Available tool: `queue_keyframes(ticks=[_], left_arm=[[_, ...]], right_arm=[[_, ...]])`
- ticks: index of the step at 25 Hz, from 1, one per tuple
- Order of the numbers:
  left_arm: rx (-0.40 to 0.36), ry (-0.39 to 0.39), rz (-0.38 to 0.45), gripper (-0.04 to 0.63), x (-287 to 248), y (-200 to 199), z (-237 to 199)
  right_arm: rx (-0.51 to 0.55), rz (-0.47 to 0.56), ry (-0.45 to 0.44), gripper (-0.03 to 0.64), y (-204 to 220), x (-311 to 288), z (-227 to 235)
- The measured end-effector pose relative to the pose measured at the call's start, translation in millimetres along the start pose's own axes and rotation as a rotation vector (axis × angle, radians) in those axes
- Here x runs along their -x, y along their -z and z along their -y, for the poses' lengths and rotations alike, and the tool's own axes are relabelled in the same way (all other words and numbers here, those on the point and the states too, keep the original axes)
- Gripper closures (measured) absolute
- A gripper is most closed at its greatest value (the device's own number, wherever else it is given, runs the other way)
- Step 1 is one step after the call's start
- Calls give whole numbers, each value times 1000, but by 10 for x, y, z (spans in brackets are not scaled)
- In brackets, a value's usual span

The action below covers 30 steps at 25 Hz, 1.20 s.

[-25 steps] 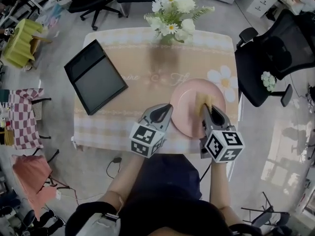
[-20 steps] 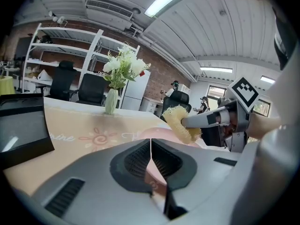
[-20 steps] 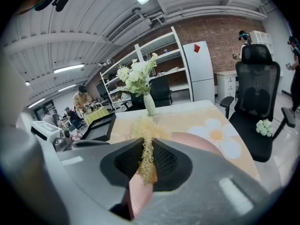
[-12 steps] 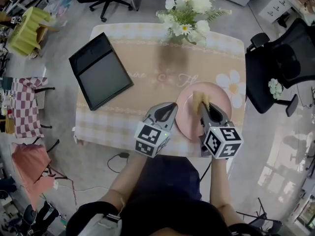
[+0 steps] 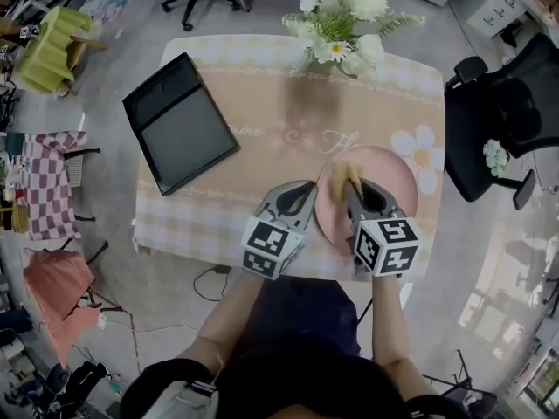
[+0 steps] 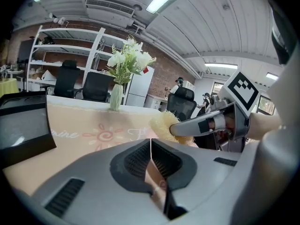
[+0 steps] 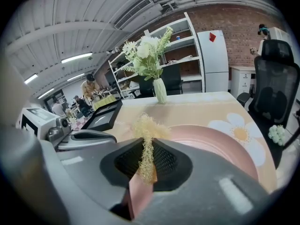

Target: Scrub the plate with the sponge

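Sponge (image 7: 149, 125): yellow and fibrous, pinched between the jaws of the right hand-held gripper (image 5: 349, 187), with its frayed end sticking out past the tips. It sits over the left part of the pink plate (image 5: 395, 178), near the rim. It looks to be against the plate, but contact cannot be confirmed.

The plate lies flat on the bench (image 5: 262, 151), toward the near right corner, just beside a printed daisy (image 5: 426, 159) on the cloth.

Left hand-held gripper (image 6: 151, 146): jaws pressed together, nothing between them. Its tips are at the plate's left rim, and pink shows through the gap behind them. Cannot tell whether the tips touch the rim.

The two hand-held grippers are side by side and near each other, both pointing away from the person.

A black tray (image 5: 179, 133) lies on the left of the bench, set at an angle and well apart from the plate. A vase of white flowers (image 5: 342, 20) stands at the far edge of the bench. The cloth is peach with a checked border. A black office chair (image 5: 502, 103) stands just right of the bench.
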<state>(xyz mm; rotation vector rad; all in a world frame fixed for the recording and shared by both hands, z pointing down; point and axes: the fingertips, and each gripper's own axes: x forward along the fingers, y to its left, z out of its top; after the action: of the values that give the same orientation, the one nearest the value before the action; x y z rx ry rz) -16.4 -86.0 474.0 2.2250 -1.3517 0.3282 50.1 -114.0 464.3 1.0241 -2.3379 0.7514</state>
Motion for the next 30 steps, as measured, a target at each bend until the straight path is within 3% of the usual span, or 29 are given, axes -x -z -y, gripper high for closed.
queue_keyframes(ticks=[14, 30], left_arm=[[21, 5, -9, 580, -34, 71, -59], [27, 22, -23, 580, -49, 90, -76]], right_arm=[[47, -119, -19, 568, 269, -246, -60], [62, -150, -16, 568, 307, -382, -16]])
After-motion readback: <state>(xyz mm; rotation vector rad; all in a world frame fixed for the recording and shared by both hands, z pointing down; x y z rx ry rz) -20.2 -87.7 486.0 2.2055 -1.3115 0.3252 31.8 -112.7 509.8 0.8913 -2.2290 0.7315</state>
